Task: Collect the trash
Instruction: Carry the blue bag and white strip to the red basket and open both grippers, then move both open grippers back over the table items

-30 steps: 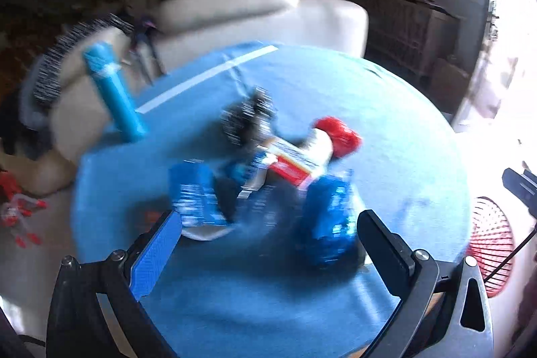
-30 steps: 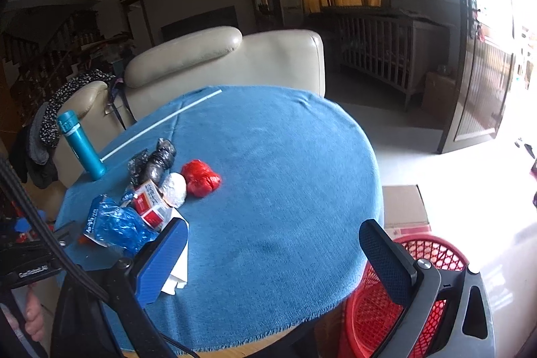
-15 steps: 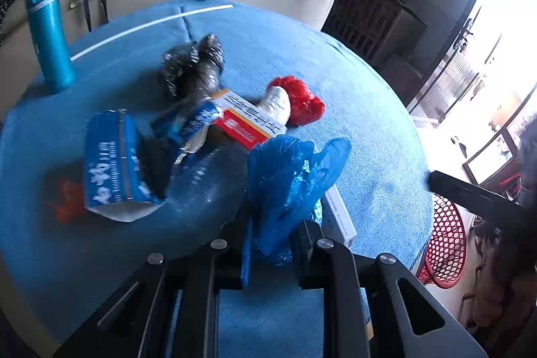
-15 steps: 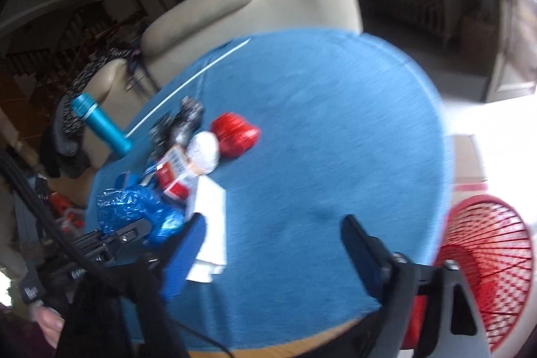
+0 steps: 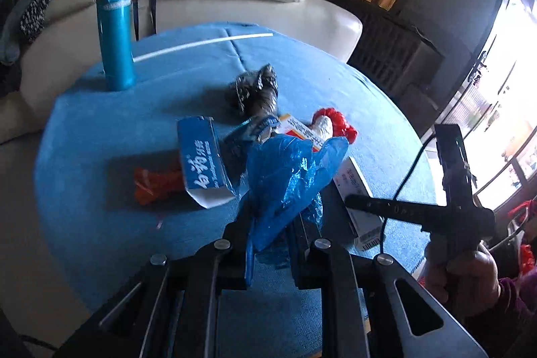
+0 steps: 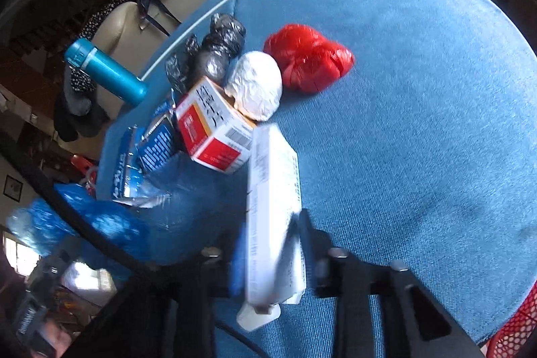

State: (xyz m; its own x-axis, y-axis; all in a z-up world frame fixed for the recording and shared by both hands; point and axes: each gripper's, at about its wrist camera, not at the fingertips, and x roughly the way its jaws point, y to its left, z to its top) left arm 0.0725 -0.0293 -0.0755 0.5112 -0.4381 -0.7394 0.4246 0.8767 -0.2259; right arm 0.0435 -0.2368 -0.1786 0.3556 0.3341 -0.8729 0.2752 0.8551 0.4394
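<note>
Pickup step: left gripper [image 5: 272, 223] pinching blue bag [image 5: 288, 170], lower centre; right gripper [image 6: 268, 257] clamped on white box [image 6: 272, 190]. Next, likely: lift, carry to red basket [image 6: 513, 331], lower right.

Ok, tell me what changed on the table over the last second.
Both grippers closed: the left gripper shut on the blue plastic bag, the right gripper came down and shut on the long white box. The teal bottle, red wad and the other trash stayed put.
</note>
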